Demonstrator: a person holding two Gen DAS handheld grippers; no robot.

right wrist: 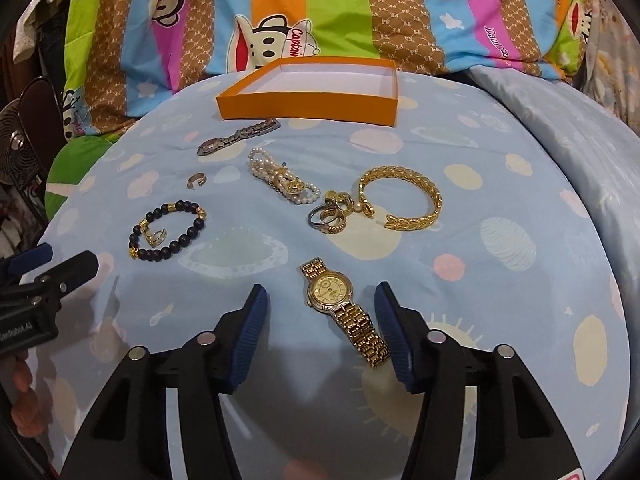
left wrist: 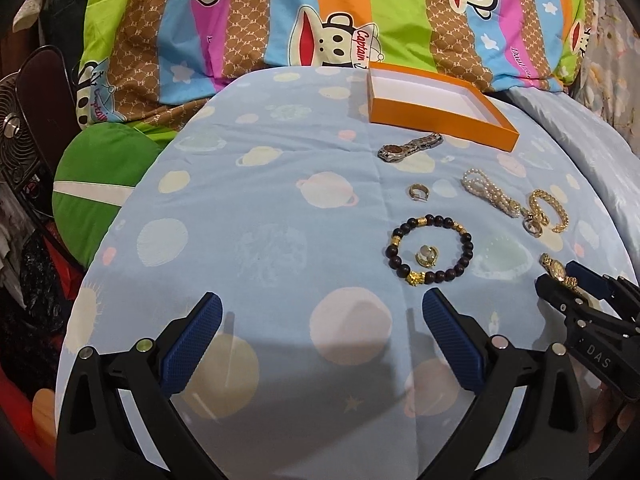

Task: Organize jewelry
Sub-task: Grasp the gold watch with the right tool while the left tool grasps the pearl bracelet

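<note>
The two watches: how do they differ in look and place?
The gold watch has a pale gold dial facing up; the silver watch has a darker dial. The gold one lies between the right gripper fingers, the silver beside the orange box. Both have metal link bands.

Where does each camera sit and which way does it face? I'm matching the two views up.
Left wrist: on the left gripper, angled down at the bedsheet; right gripper at right edge.
Right wrist: on the right gripper, over the gold watch; left gripper at left.
Shared: orange box, beaded bracelet.
</note>
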